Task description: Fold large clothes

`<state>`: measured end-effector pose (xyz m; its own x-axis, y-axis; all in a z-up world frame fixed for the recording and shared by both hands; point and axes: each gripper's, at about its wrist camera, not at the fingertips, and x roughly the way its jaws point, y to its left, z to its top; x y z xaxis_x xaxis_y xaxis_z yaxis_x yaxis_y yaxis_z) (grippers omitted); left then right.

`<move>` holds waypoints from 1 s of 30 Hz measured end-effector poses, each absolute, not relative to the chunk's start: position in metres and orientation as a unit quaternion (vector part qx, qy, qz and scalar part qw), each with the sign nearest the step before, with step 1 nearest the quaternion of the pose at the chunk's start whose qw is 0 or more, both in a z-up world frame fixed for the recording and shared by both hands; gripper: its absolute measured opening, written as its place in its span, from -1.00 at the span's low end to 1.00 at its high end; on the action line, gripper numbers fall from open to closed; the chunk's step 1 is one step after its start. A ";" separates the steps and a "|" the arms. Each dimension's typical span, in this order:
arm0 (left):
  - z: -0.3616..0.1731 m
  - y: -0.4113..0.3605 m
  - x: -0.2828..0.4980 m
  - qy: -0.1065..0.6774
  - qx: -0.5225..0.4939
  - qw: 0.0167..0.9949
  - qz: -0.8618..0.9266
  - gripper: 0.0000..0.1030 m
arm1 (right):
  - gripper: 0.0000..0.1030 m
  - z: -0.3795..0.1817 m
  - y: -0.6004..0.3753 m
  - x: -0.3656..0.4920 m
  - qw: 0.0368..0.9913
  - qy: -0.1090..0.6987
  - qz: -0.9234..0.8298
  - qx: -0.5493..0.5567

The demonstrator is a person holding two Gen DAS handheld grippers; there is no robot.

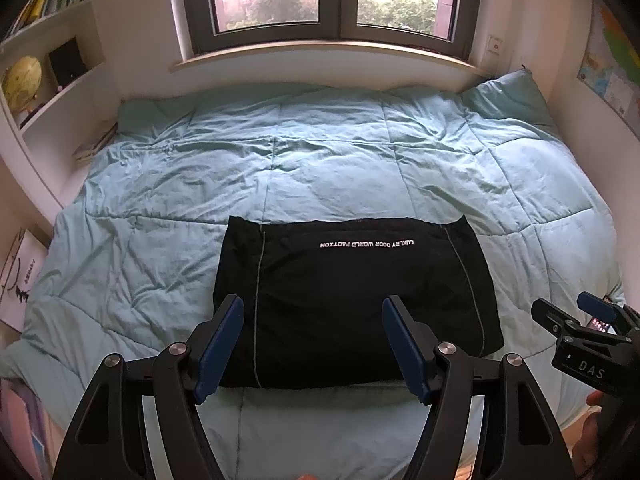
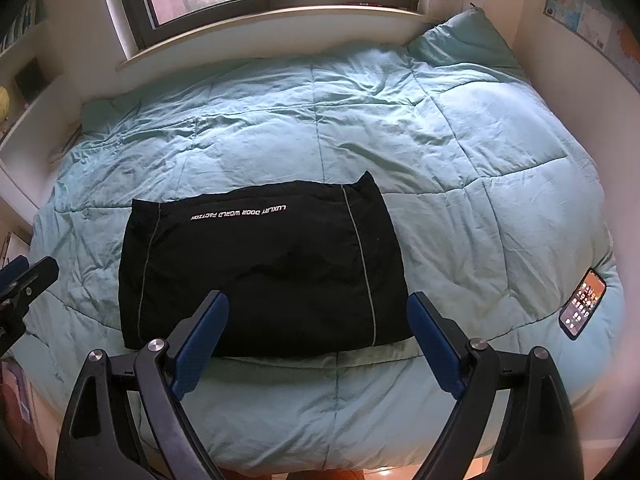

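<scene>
A black garment (image 1: 352, 300) with white lettering and grey piping lies folded into a compact rectangle near the front edge of the bed; it also shows in the right wrist view (image 2: 260, 268). My left gripper (image 1: 314, 306) is open and empty, held above the garment's near edge. My right gripper (image 2: 318, 302) is open and empty, held above the garment's near right part. The right gripper also shows in the left wrist view (image 1: 572, 308) at the far right. The left gripper's fingertips (image 2: 28, 270) show at the left edge of the right wrist view.
A light blue quilt (image 1: 320, 160) covers the bed. A lit phone (image 2: 582, 302) lies on the quilt's right edge. A pillow (image 2: 460, 40) rests at the far right corner. Shelves (image 1: 52, 80) with a globe stand left. A window is behind the bed.
</scene>
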<state>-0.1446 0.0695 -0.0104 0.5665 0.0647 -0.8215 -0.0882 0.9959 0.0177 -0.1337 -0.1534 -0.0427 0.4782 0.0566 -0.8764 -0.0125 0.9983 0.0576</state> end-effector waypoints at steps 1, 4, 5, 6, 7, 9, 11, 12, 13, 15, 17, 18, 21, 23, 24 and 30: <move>-0.011 0.069 -0.145 0.464 -0.012 0.885 0.043 0.42 | 0.78 -0.043 -0.153 -0.134 0.859 0.511 0.020 0.020; -0.012 0.067 -0.147 0.460 -0.006 0.887 0.043 0.42 | 0.78 -0.044 -0.152 -0.133 0.858 0.513 0.017 0.013; -0.013 0.065 -0.147 0.460 0.001 0.887 0.046 0.42 | 0.78 -0.045 -0.151 -0.133 0.858 0.513 0.016 0.009; -0.014 0.064 -0.148 0.460 0.008 0.887 0.048 0.42 | 0.78 -0.045 -0.150 -0.134 0.858 0.513 0.014 0.004; -0.014 0.064 -0.148 0.460 0.011 0.887 0.048 0.42 | 0.78 -0.045 -0.150 -0.134 0.859 0.512 0.012 0.003; -0.017 0.061 -0.149 0.463 0.014 0.885 0.047 0.42 | 0.78 -0.045 -0.150 -0.134 0.858 0.513 0.015 0.007; -0.018 0.061 -0.149 0.467 0.012 0.883 0.048 0.42 | 0.78 -0.046 -0.152 -0.134 0.857 0.515 0.016 0.008; -0.018 0.061 -0.149 0.468 0.011 0.882 0.048 0.42 | 0.78 -0.047 -0.152 -0.134 0.856 0.516 0.016 0.008; -0.019 0.062 -0.149 0.469 0.011 0.882 0.049 0.42 | 0.78 -0.047 -0.152 -0.134 0.856 0.517 0.016 0.008; -0.019 0.063 -0.149 0.470 0.013 0.881 0.050 0.42 | 0.78 -0.049 -0.152 -0.134 0.854 0.520 0.017 0.008; -0.021 0.063 -0.149 0.471 0.014 0.881 0.052 0.42 | 0.78 -0.050 -0.150 -0.134 0.852 0.523 0.017 0.011; -0.021 0.063 -0.149 0.472 0.014 0.880 0.052 0.42 | 0.78 -0.051 -0.150 -0.134 0.852 0.523 0.018 0.012; -0.024 0.065 -0.148 0.474 0.015 0.879 0.051 0.42 | 0.78 -0.052 -0.151 -0.133 0.849 0.527 0.022 0.020; -0.025 0.065 -0.147 0.476 0.016 0.878 0.051 0.42 | 0.78 -0.052 -0.152 -0.133 0.848 0.529 0.025 0.028; -0.026 0.066 -0.146 0.478 0.016 0.877 0.050 0.42 | 0.78 -0.053 -0.152 -0.132 0.848 0.529 0.024 0.027; -0.029 0.070 -0.143 0.482 0.016 0.875 0.051 0.42 | 0.78 -0.054 -0.150 -0.131 0.847 0.531 0.025 0.026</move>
